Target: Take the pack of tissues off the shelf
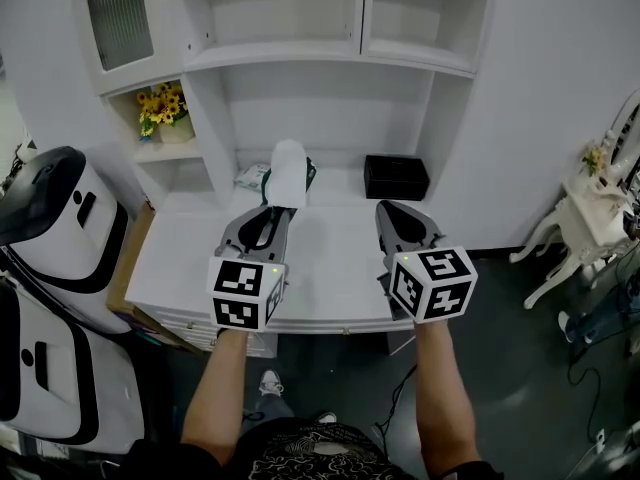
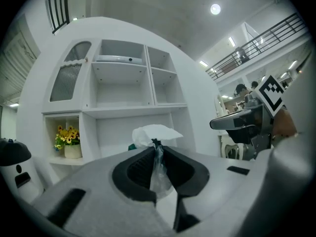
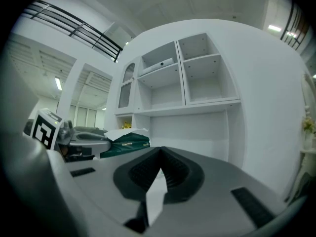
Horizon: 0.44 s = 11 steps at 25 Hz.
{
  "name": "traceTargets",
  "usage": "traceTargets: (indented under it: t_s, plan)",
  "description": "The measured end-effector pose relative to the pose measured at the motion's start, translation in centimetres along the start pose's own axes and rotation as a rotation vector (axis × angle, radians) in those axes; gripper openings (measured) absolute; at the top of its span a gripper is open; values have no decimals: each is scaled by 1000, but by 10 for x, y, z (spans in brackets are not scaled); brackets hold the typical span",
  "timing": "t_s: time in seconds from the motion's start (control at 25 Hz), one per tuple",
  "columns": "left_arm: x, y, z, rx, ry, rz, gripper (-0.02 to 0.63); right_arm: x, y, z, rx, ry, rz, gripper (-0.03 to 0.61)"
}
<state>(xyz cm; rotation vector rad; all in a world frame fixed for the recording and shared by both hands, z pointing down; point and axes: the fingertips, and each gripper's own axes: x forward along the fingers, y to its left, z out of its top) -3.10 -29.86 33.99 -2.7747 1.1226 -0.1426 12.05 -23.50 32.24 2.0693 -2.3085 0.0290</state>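
Observation:
The pack of tissues (image 1: 289, 172), white with a dark green side, stands on end above the white counter (image 1: 330, 268), in front of the lower shelf bay. My left gripper (image 1: 283, 208) is shut on the pack's thin clear wrapper. In the left gripper view the wrapper (image 2: 158, 167) is pinched between the dark pads and the white pack (image 2: 155, 134) rises past the tips (image 2: 156, 143). My right gripper (image 1: 400, 210) hovers over the counter to the right, shut and empty (image 3: 160, 152). From the right gripper view the pack (image 3: 124, 144) shows green beside the left gripper (image 3: 84, 139).
A black box (image 1: 396, 177) sits at the back right of the bay. A second light packet (image 1: 250, 176) lies behind the held pack. Yellow flowers in a pot (image 1: 163, 110) stand in the left cubby. White machines (image 1: 50, 228) stand at the left, a white chair (image 1: 585, 218) at the right.

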Motion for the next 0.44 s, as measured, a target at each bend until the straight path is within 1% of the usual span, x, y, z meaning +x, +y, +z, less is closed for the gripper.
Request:
traceTargets:
  t_s: [0.44]
  plan:
    - [-3,-3,0,7,8,4,54,0,1,-3,-6,5,5,3]
